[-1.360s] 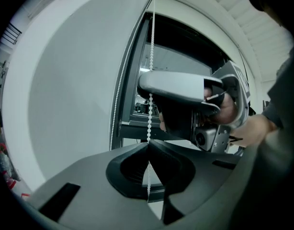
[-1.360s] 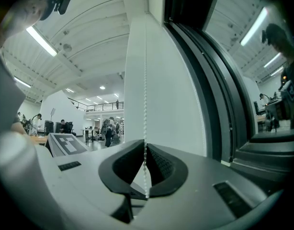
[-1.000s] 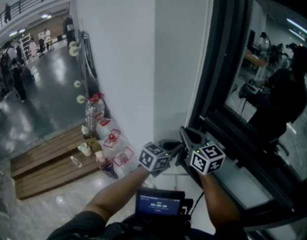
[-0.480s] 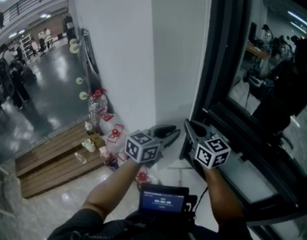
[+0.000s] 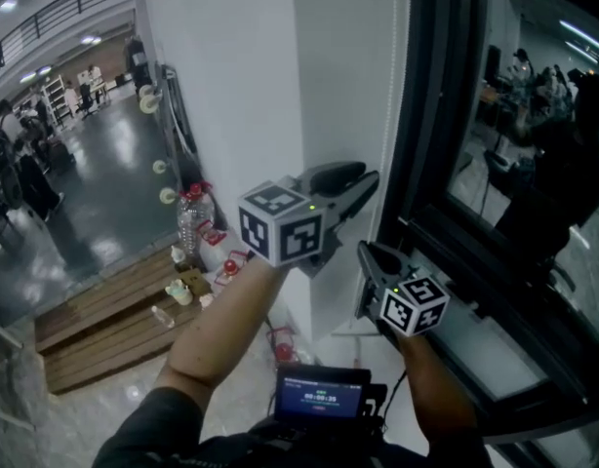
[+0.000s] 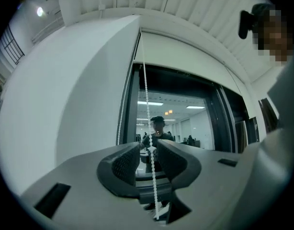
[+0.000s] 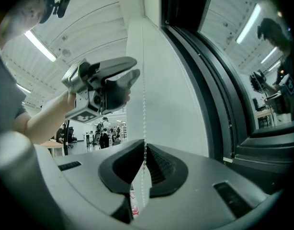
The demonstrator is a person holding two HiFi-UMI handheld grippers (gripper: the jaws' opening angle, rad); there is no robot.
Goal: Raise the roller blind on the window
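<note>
White wall (image 5: 241, 86) fills the middle of the head view, with the dark window (image 5: 534, 164) at right. You look to be partway through a hand-over-hand haul on the chain (image 6: 146, 95). Your right claw (image 5: 364, 253) sits low, right of centre, pinched shut on the chain. Your left claw (image 5: 370, 177) is higher, mid frame. Its jaws have just been opening and stand apart, the chain running loose between them. The blind (image 6: 185, 49) seems to be the pale band across the top of the window in the left gripper view, most of the window already bare. Next, close the left claw on the chain up there before the right lets go, then pull straight down on the same strand.
</note>
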